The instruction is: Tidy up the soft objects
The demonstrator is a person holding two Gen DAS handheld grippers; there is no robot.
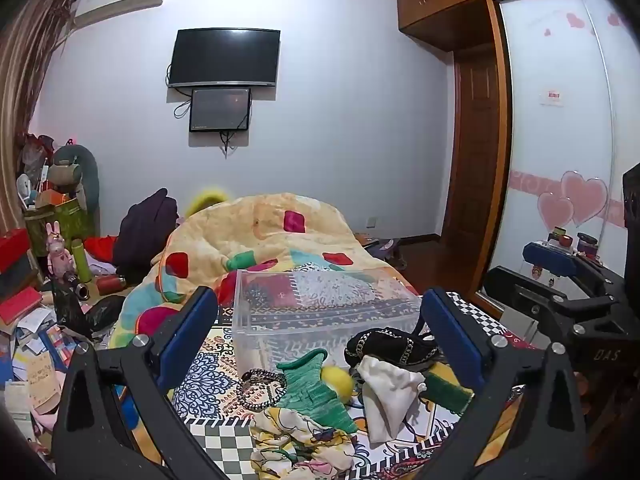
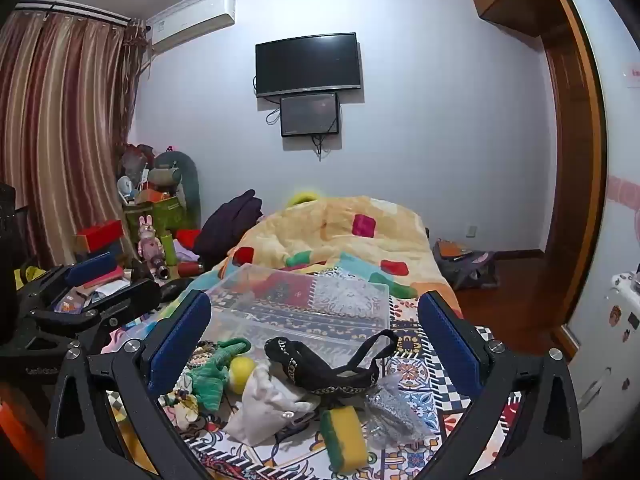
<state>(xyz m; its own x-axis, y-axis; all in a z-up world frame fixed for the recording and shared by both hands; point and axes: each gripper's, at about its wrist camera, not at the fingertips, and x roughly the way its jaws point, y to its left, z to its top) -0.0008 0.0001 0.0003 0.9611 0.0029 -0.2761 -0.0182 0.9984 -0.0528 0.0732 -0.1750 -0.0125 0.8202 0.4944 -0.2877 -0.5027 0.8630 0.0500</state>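
A pile of soft things lies on the patterned bed cover before a clear plastic bin [image 1: 324, 308] [image 2: 304, 308]: a green knit piece [image 1: 316, 388] [image 2: 212, 372], a yellow ball [image 1: 338, 380] [image 2: 241, 374], a white pouch [image 1: 388, 396] [image 2: 264, 408], a black chain-trimmed bag [image 1: 388, 348] [image 2: 320, 372], a yellow-green sponge [image 2: 346, 440] [image 1: 446, 394], a floral cloth [image 1: 300, 440] and a silvery crinkled bag [image 2: 392, 412]. My left gripper [image 1: 320, 316] is open and empty above the pile. My right gripper [image 2: 316, 316] is open and empty too; it shows in the left wrist view [image 1: 560, 276].
A colourful quilt [image 1: 260, 240] [image 2: 340, 232] is heaped behind the bin. Clutter of boxes, bottles and a toy rabbit [image 1: 58, 252] stands at the left. A wardrobe [image 1: 560, 160] and wooden floor [image 2: 500, 300] are at the right.
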